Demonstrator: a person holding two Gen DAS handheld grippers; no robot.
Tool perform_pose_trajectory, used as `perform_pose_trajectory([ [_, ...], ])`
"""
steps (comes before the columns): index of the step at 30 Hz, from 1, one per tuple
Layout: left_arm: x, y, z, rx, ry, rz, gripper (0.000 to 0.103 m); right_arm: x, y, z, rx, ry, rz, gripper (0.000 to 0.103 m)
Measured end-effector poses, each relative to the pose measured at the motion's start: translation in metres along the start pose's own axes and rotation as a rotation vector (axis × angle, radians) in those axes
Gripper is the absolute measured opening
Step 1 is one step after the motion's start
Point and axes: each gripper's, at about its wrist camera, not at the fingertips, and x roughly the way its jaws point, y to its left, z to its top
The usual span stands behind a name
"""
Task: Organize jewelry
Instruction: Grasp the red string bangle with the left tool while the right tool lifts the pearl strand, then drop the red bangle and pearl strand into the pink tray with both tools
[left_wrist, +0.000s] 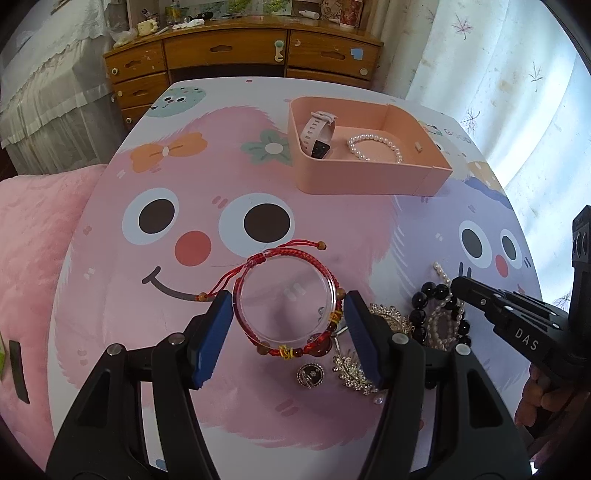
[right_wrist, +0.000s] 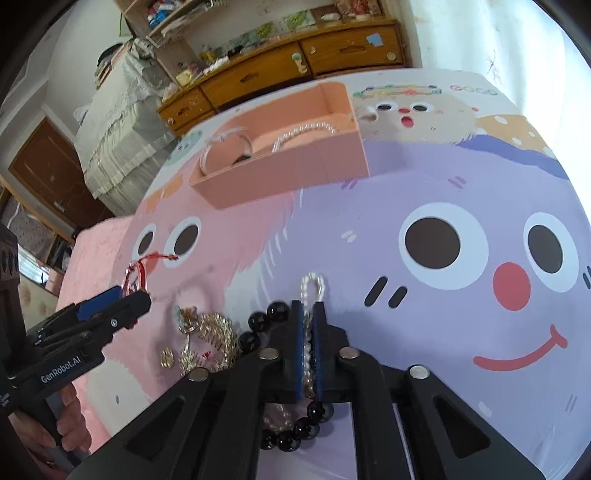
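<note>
Bright daylight enters through the curtain (left_wrist: 517, 110) at right and blows out there. Shadows are soft. Fisheye bends edges; corners are black. Focus is sharp.

Two close wrist views, angled down, sharing table (left_wrist: 332, 229)

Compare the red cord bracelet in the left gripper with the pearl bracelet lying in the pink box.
The red cord bracelet is braided cord with a few beads, wrapped around a clear ring; the pearl bracelet is all white beads. The red one is clamped between the left gripper pads above the table; the pearl one lies loose inside the pink box. Both are round loops.
</note>
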Motion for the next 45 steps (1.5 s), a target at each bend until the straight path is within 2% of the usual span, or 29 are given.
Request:
perform_pose_trajectory([
  [11, -0.014, -0.006, 0.015, 0.056, -0.026, -0.053, 0.059, -0.019, 0.001, 0.009, 0.062, -0.049, 0.014, 0.003],
  [18, -0.024, -0.009, 0.027, 0.099, -0.028, -0.103, 0.059, -0.050, 0.016, 0.024, 0.050, -0.112, 0.037, 0.003],
  [22, -0.033, -0.012, 0.036, 0.131, -0.037, -0.103, 0.059, -0.069, 0.026, 0.033, 0.045, -0.142, 0.048, 0.003],
  [32, -0.069, -0.026, 0.067, 0.256, -0.039, -0.134, 0.059, -0.129, 0.054, 0.067, 0.000, -0.249, 0.100, 0.003],
  [45, -0.118, -0.050, 0.117, 0.323, -0.050, -0.195, 0.059, -0.212, 0.085, 0.131, -0.058, -0.419, 0.133, 0.003],
])
